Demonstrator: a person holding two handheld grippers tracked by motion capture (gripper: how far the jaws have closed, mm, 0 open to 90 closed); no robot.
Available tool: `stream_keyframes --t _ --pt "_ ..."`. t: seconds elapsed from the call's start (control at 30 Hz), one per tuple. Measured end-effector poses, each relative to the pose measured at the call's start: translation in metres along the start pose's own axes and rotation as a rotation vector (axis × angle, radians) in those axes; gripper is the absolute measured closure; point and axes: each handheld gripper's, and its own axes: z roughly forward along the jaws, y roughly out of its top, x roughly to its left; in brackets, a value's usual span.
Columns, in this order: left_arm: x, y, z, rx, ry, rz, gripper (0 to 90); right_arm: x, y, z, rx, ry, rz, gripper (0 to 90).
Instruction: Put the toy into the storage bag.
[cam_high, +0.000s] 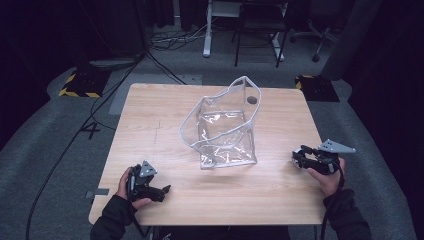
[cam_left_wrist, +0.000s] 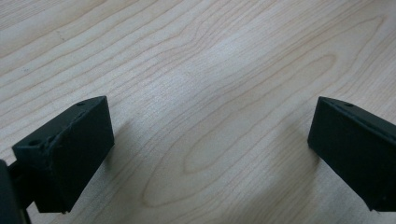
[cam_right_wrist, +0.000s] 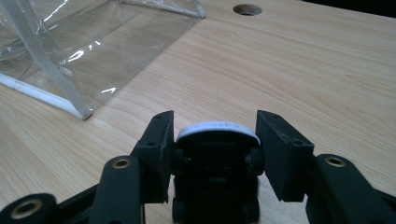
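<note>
Your right gripper (cam_high: 298, 159) sits at about 4 o'clock on the table (cam_high: 150, 135), near the right edge, and it's clamped on a small toy car (cam_right_wrist: 217, 161) — black body, white roof. In the right gripper view the car sits square between the two black jaws, pads pressed on both its sides, wheels showing at the flanks, roof facing fwd along the jaws. In the high view you can see the car (cam_high: 300, 160) as a small dark-and-white lump at the gripper's tip, pointing toward 9 o'clock, in toward the table's middle.

The clear plastic bag (cam_high: 222, 127) stands at the table centre, white piping along its edges, mouth tilted toward 12 o'clock, crumpled and part upright. From the right gripper view the bag (cam_right_wrist: 70, 51) lies at about 10 o'clock ahead of the jaws, well apart from the car, bare wood between them. A round hole in the tabletop (cam_right_wrist: 247, 9) shows at 12 o'clock there, just beyond the bag's corner.

Your left gripper (cam_high: 162, 190) rests at 7 o'clock near the front edge, tip pointing toward 3 o'clock — jaws spread wide, nothing in them. In the left gripper view the pads stand far apart w/ plain wood grain between.
</note>
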Motion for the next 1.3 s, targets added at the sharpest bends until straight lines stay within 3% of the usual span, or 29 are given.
stream_keyframes --t 0.03,0.07,0.57,1.1,1.3 --pt "0.0 0.0 0.0 0.0 0.0 0.0 0.5 -0.001 0.0 -0.001 -0.007 -0.008 -0.009 49.1" --pt "0.0 0.0 0.0 0.0 0.0 0.0 0.5 0.001 0.002 -0.003 -0.024 -0.003 0.02 49.1" --pt "0.0 0.0 0.0 0.001 -0.001 0.001 0.5 0.004 0.013 -0.017 -0.084 -0.018 0.026 49.0" --pt "0.0 0.0 0.0 0.0 0.0 0.0 0.5 0.007 0.024 -0.022 -0.115 -0.017 0.008 49.1" --pt "0.0 0.0 0.0 0.0 0.0 0.0 0.5 0.009 0.035 -0.019 -0.138 0.018 -0.002 49.1"
